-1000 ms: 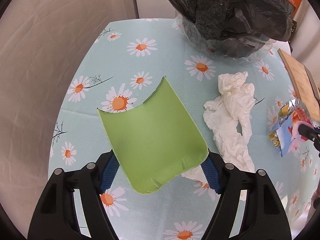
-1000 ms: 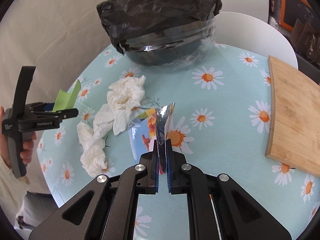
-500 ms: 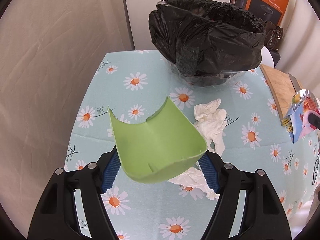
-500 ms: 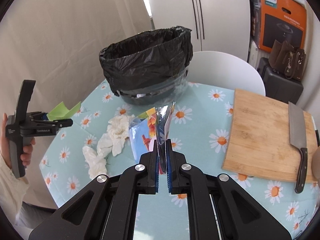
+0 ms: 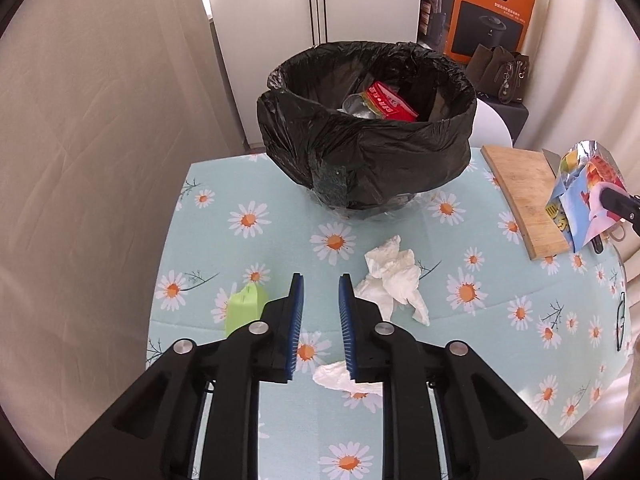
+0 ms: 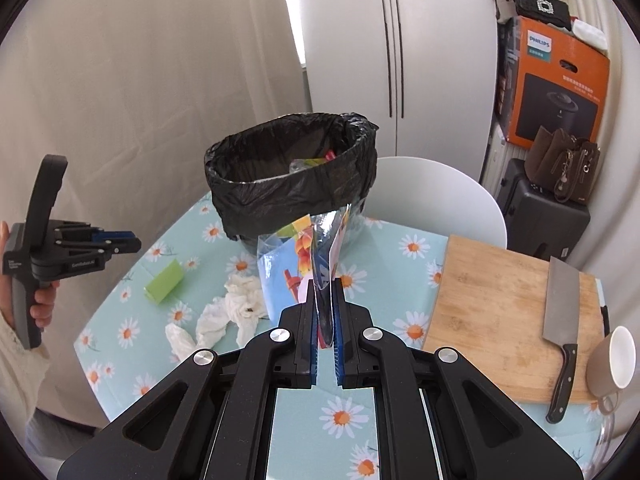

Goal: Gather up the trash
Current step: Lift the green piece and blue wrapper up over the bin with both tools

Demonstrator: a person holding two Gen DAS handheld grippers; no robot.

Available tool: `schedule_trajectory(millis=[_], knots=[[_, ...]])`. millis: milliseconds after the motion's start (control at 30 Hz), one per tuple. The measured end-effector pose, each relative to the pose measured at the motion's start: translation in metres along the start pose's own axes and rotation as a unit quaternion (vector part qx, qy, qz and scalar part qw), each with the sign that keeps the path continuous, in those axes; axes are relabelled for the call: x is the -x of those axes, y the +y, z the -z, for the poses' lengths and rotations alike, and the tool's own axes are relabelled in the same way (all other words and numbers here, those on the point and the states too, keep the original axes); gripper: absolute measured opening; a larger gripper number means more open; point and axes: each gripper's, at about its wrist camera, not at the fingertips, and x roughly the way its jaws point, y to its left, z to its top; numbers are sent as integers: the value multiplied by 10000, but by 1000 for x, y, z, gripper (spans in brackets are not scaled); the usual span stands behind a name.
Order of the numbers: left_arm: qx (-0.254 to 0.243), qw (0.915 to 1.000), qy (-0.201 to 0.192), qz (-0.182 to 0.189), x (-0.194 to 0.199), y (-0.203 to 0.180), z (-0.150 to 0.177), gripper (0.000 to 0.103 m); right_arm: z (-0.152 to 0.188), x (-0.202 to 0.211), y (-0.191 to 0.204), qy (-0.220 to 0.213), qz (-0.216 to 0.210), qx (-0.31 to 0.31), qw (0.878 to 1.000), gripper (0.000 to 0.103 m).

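A bin lined with a black bag [image 5: 368, 136] stands at the back of the daisy tablecloth, with a red packet [image 5: 390, 104] inside; it also shows in the right wrist view [image 6: 292, 176]. My left gripper [image 5: 320, 284] is open and empty, held above the table. The green piece [image 5: 244, 308] lies on the cloth just left of it, also seen from the right [image 6: 164, 282]. Crumpled white tissues [image 5: 394, 280] lie to its right. My right gripper [image 6: 324, 292] is shut on a foil snack wrapper [image 6: 316, 252], raised in front of the bin; the wrapper also shows in the left wrist view [image 5: 584, 200].
A wooden cutting board [image 6: 508, 316] with a cleaver [image 6: 560, 320] lies on the right. A cup [image 6: 612, 360] stands at the right edge. A white chair [image 6: 436, 188], an orange box [image 6: 556, 80] and a brown bag [image 6: 564, 168] are behind the table.
The green piece has left my left gripper and now lies on the cloth; the jaws stand narrower and empty. Both grippers have risen. The right still holds the wrapper.
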Motion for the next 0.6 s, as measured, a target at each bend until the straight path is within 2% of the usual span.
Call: schedule_trajectory(millis=[33, 133, 333, 433, 600], knots=[[37, 10000, -13, 27, 0, 2, -1, 37, -2, 0, 1, -3, 1, 24, 10000, 6], [159, 9999, 31, 39, -5, 11, 2, 56, -6, -2, 5, 10, 8, 114, 9999, 6], [284, 9984, 451, -180, -35, 32, 19, 75, -12, -6, 8, 19, -90, 132, 9999, 6], [163, 9975, 628, -293, -52, 38, 28, 84, -17, -9, 8, 34, -159, 106, 9998, 6], [125, 9954, 926, -193, -77, 53, 39, 87, -24, -15, 4, 75, -93, 128, 9998, 6]])
